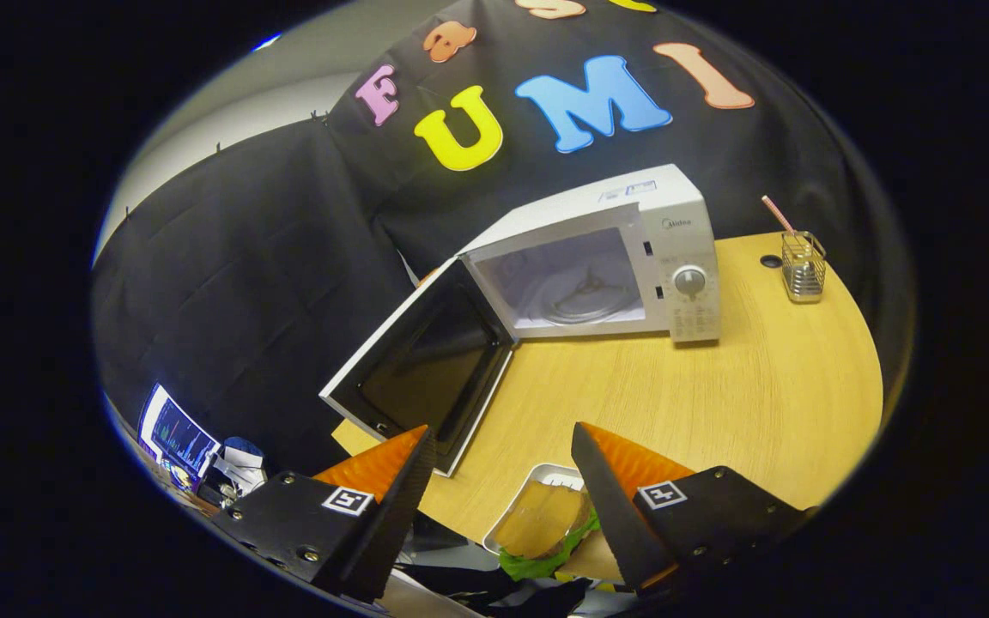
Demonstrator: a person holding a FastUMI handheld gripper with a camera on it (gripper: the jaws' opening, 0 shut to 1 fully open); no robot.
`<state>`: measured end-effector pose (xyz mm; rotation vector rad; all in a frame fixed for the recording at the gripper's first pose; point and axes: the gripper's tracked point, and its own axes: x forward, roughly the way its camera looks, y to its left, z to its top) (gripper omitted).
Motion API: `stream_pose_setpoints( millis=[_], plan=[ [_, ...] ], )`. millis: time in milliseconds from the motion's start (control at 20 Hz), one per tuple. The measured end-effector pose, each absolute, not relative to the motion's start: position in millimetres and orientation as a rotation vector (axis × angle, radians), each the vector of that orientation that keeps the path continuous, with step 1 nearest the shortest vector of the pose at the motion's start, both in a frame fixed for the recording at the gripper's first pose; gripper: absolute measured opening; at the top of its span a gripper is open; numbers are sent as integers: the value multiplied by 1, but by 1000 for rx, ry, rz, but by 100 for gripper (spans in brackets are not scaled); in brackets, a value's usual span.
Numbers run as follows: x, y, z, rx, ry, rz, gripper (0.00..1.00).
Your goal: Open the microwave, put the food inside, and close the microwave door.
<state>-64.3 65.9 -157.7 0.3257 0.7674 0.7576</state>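
A white microwave [675, 249] stands at the back of the wooden table [743, 386]. Its door [426, 360] is swung wide open to the left, and the glass turntable [585, 300] shows in the bare cavity. A white tray [537, 476] with a sandwich [542, 519] and green lettuce lies at the table's near edge, low between my fingers. My gripper [503, 442] is open and hovers above the tray, its fingers apart and holding nothing. The left fingertip [417, 455] sits near the door's lower corner.
A small wire holder [803, 268] with a pink straw stands at the back right, with a dark round hole [771, 261] in the tabletop beside it. Off the table's left edge, a lit screen [175, 436] and clutter lie low.
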Motion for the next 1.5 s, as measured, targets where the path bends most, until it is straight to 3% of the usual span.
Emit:
stream_pose_setpoints(
  millis=[900,950,1100,1200,1300,1350,1450,1500],
  plan=[
    [-107,54,-262,409,1155,767,93],
    [-107,56,-263,427,1180,770,85],
    [-112,57,-268,462,1227,775,83],
    [-107,61,-276,476,1238,756,53],
    [-108,60,-277,481,1252,752,51],
    [-105,56,-271,507,1259,735,41],
    [-106,60,-276,512,1259,736,39],
    [-106,62,-274,523,1260,731,33]
  ],
)
